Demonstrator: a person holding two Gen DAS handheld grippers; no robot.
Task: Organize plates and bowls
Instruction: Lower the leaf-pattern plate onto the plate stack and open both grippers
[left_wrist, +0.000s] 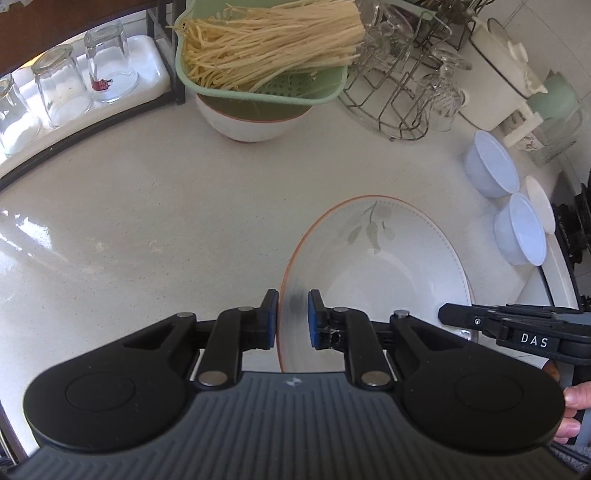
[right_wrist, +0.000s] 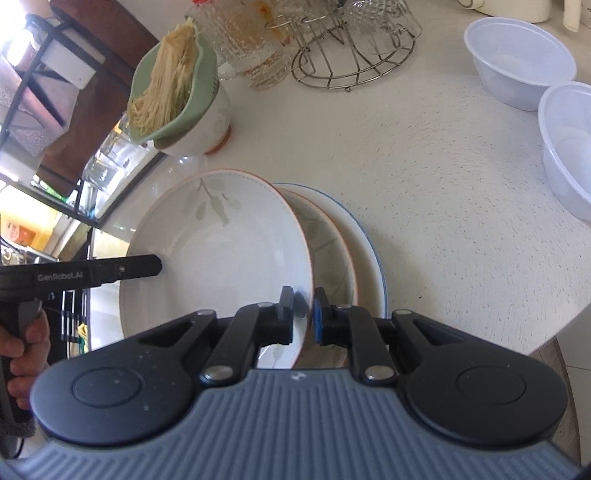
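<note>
The pale countertop (right_wrist: 424, 206) carries a stack of three plates, the lower two mostly hidden under the tilted top plate (right_wrist: 218, 254) — its leaf motif points toward the noodle bowl (right_wrist: 199, 129). The left gripper (left_wrist: 292, 317) straddles that plate's near-left rim, and the right gripper (right_wrist: 303, 314) straddles its right rim; both have narrow gaps, but whether the pads actually press the rim is hard to tell. Right of the stack stand two translucent plastic bowls (right_wrist: 517, 62), the nearer one cut off by the frame.
</note>
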